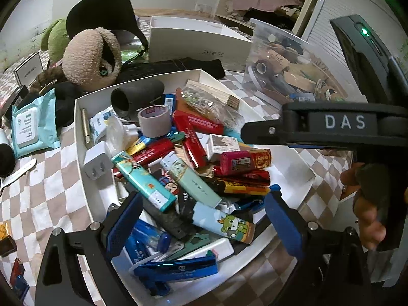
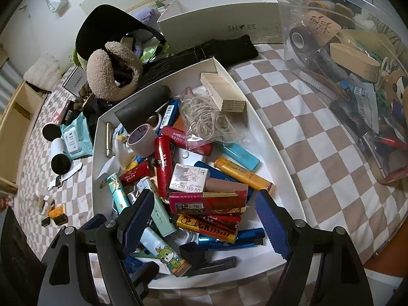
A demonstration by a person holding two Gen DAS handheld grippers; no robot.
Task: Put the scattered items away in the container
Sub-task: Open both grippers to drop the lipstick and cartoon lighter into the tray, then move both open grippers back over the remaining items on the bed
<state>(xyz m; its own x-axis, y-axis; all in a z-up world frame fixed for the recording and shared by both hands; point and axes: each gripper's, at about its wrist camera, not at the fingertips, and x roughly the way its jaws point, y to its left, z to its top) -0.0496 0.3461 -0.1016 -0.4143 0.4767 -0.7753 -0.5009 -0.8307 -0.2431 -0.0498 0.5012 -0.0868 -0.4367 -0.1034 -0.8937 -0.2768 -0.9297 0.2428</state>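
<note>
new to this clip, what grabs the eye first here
A shallow white tray heaped with red, blue and orange lighters sits mid-frame on the checked brown-and-white bedcover. Behind its far corner lies a fuzzy beige earmuff under a black cap; right stands a clear plastic bin.

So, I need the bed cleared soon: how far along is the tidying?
Mostly done: the white tray already holds a heap of lighters, a tape roll and a bag of rubber bands. Nothing is in hand; the left gripper and right gripper both hover open over it. Left on the checkered cover: small items, a wipes pack and a watch.
</note>
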